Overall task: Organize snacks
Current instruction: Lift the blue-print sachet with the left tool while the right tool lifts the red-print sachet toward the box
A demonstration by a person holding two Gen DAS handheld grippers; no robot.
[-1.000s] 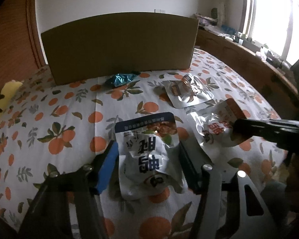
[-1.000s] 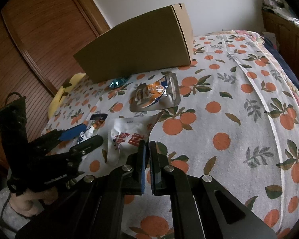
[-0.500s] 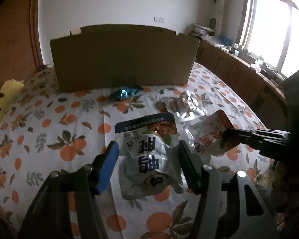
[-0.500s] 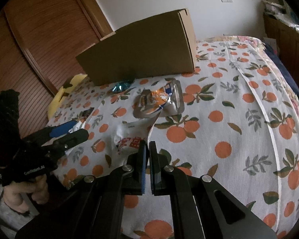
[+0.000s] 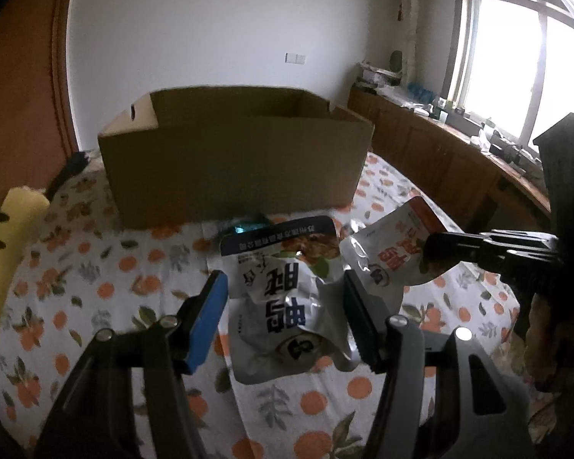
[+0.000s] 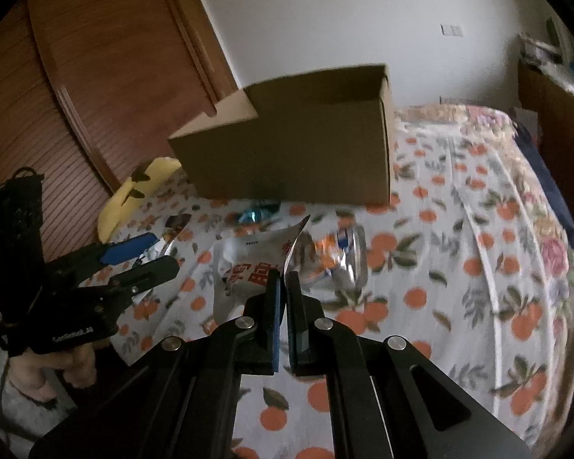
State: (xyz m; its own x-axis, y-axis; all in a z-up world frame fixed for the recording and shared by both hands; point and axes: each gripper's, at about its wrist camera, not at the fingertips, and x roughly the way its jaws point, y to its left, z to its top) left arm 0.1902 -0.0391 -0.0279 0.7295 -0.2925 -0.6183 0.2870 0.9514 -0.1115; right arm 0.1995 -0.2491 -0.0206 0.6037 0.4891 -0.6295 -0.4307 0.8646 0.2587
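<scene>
My left gripper (image 5: 285, 306) is shut on a white pouch with blue characters (image 5: 279, 287), which hangs above the orange-print bedspread (image 5: 95, 306). In the right wrist view the left gripper (image 6: 153, 260) shows at the left edge. The right gripper (image 6: 285, 290) is shut on the edge of a white pouch with red characters (image 6: 245, 267). That pouch (image 5: 394, 252) is also lifted, just right of the blue one, pinched by the right gripper (image 5: 440, 254). An open cardboard box (image 5: 233, 160) stands behind both pouches. A silver and orange pouch (image 6: 340, 252) lies flat on the bed.
A teal wrapped sweet (image 6: 258, 212) lies close to the box's front wall (image 6: 294, 153). A yellow plush toy (image 5: 4, 252) rests at the bed's left edge by a wooden wardrobe (image 6: 95, 76). A cluttered wooden ledge (image 5: 459, 145) runs under the window on the right.
Both grippers have risen with their pouches, lifting them off the bedspread. The box's open top has come into sight.
</scene>
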